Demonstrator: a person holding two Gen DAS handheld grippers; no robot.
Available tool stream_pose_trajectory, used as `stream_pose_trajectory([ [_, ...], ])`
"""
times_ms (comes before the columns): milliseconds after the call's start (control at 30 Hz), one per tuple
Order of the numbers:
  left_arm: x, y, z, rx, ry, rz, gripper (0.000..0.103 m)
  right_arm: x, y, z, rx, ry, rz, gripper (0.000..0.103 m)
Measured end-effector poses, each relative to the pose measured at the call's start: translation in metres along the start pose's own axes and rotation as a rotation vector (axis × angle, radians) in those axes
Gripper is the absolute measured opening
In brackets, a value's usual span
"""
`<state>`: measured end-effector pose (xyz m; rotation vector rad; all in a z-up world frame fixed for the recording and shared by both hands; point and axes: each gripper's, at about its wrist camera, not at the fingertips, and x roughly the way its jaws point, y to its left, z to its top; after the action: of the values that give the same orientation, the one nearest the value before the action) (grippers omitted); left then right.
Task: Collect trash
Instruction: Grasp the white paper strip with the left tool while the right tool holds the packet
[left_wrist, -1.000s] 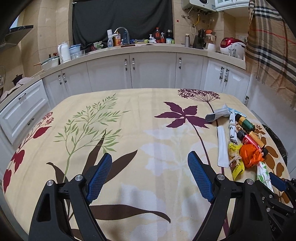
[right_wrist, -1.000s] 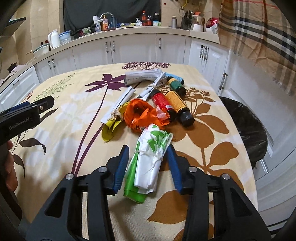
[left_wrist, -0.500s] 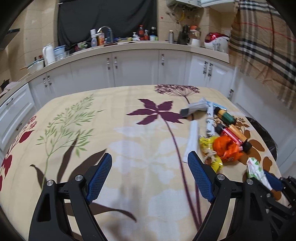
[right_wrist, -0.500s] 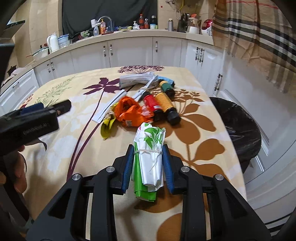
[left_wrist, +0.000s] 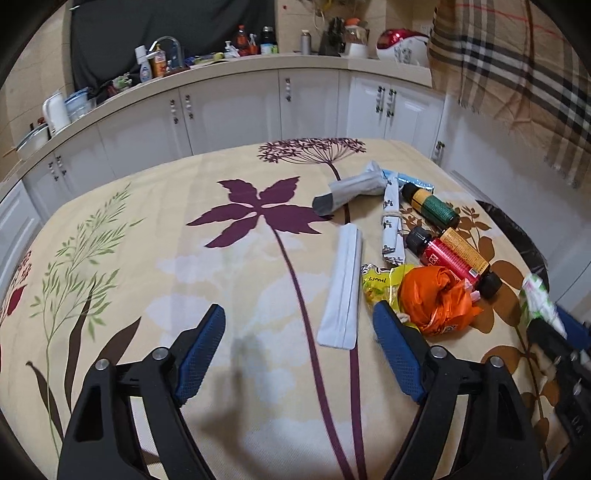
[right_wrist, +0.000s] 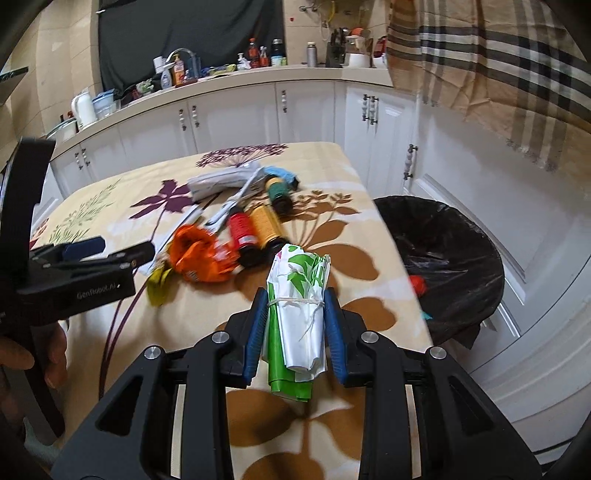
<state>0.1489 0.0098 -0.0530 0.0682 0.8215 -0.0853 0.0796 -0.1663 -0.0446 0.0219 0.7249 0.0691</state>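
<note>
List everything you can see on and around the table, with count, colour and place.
Rolled wrapper: 1, white-green, string-tied, in right gripper.
Orange bag: 1, crumpled, table's right part.
Yellow wrapper: 1, beside orange bag.
Bottles: 3, red, orange and green labels, lying.
White flat packet: 1, ahead of left gripper.
Grey pouch: 1, far end.
Bin: 1, black-lined, beside table.
Tablecloth: 1, cream floral.
Left gripper: open, empty.
Right gripper: shut on wrapper.
</note>
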Motion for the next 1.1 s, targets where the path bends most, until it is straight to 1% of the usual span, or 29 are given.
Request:
stream_pose_trajectory([
  [133,0.012,-0.003,0.004,0.016,0.044,-0.003,0.073,0.003,-0.012,0.01,0.019,-0.011,-0.009,0.03],
  [267,0.018,-0.003,0.006,0.018,0.063,-0.004,0.07,0.008,-0.021,0.017,0.034,-0.016,-0.01,0.03],
  [333,0.022,-0.002,0.007,0.02,0.079,-0.009,0.062,0.011,-0.024,0.019,0.04,-0.016,-0.011,0.03],
  [400,0.022,-0.001,0.007,0.016,0.082,-0.016,0.061,0.014,-0.026,0.02,0.046,-0.014,-0.009,0.03],
  [433,0.022,-0.001,0.007,0.018,0.081,-0.018,0.057,0.015,-0.027,0.021,0.047,-0.012,-0.008,0.03],
  [500,0.022,-0.003,0.008,0.026,0.079,-0.019,0.056,0.017,-0.027,0.021,0.049,-0.008,-0.004,0.03],
  [567,0.022,-0.005,0.008,0.036,0.075,-0.023,0.051,0.018,-0.027,0.022,0.052,-0.008,-0.001,0.03],
  [600,0.022,-0.006,0.009,0.04,0.074,-0.024,0.046,0.018,-0.028,0.022,0.053,-0.008,-0.001,0.03],
  [633,0.021,-0.007,0.009,0.044,0.072,-0.023,0.038,0.019,-0.028,0.023,0.054,-0.008,-0.001,0.03],
  [667,0.021,-0.008,0.01,0.048,0.07,-0.018,0.034,0.019,-0.028,0.023,0.055,-0.009,-0.001,0.03],
  [700,0.021,-0.008,0.01,0.05,0.069,-0.018,0.026,0.018,-0.029,0.023,0.056,-0.01,-0.002,0.03],
  [1000,0.017,-0.006,0.01,0.035,0.062,-0.017,0.022,0.017,-0.03,0.023,0.057,-0.016,-0.005,0.03],
  [1100,0.012,-0.006,0.013,0.027,0.046,-0.016,0.021,0.014,-0.034,0.024,0.061,-0.024,-0.009,0.03],
])
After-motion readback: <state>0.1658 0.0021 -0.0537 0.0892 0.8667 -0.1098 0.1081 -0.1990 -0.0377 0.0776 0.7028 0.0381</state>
